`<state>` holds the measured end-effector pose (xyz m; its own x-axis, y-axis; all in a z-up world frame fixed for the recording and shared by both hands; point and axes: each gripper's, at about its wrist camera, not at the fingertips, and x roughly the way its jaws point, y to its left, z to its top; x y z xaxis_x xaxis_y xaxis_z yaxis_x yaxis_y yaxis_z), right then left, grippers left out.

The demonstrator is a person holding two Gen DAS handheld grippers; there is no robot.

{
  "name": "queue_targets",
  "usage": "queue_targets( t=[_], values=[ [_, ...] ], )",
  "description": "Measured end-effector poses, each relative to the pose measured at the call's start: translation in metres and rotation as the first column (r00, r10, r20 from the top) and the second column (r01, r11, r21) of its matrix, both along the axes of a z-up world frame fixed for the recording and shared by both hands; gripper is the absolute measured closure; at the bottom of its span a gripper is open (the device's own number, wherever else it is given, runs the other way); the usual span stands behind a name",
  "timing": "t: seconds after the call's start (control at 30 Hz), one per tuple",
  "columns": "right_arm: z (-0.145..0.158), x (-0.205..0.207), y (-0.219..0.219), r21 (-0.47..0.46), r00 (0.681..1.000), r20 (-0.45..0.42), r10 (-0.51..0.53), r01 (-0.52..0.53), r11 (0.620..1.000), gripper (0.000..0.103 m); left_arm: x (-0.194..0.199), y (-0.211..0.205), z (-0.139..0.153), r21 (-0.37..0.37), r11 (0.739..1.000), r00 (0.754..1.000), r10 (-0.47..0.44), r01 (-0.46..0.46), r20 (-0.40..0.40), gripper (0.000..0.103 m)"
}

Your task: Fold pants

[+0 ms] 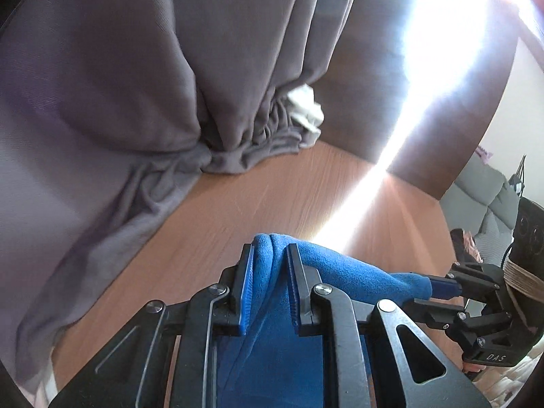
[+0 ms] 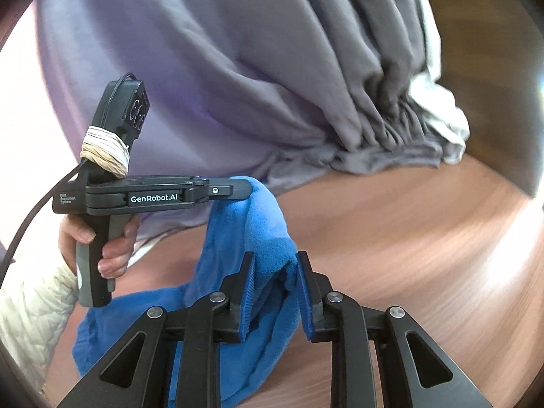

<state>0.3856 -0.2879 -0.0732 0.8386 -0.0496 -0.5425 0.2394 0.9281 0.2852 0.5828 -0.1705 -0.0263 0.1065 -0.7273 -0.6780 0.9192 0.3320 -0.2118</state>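
The blue fleece pants (image 1: 343,268) hang between both grippers above the wooden floor (image 1: 258,197). My left gripper (image 1: 270,255) is shut on a bunched edge of the pants; it also shows in the right wrist view (image 2: 244,187), gripping the fabric's upper corner. My right gripper (image 2: 275,268) is shut on a thick fold of the pants (image 2: 265,224), and shows at the right of the left wrist view (image 1: 442,287) holding the other end. The cloth sags between them and drapes down below.
A grey curtain (image 1: 136,68) hangs ahead and pools on the floor, with white cloth (image 1: 306,108) behind it. Bright sunlight (image 1: 442,40) streaks across the floor. A grey sofa (image 1: 482,190) stands at right. A hand in a cream sleeve (image 2: 30,306) holds the left gripper.
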Motion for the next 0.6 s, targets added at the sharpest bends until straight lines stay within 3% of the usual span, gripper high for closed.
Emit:
queue_targets(
  t=[0.27,0.6],
  values=[
    [0.032,-0.007,0.054,-0.107,0.997,0.054,0.052,-0.047,0.993,0.08,-0.011,0.058,0.025,-0.088,0.996,0.998,0.037,-0.033,0.044,0.085],
    [0.05,-0.017,0.118,-0.205,0.993,0.069,0.091,-0.075,0.976,0.08,-0.02,0.126,0.035,-0.158,0.986,0.996,0.061,-0.05,0.061,0.085]
  ],
)
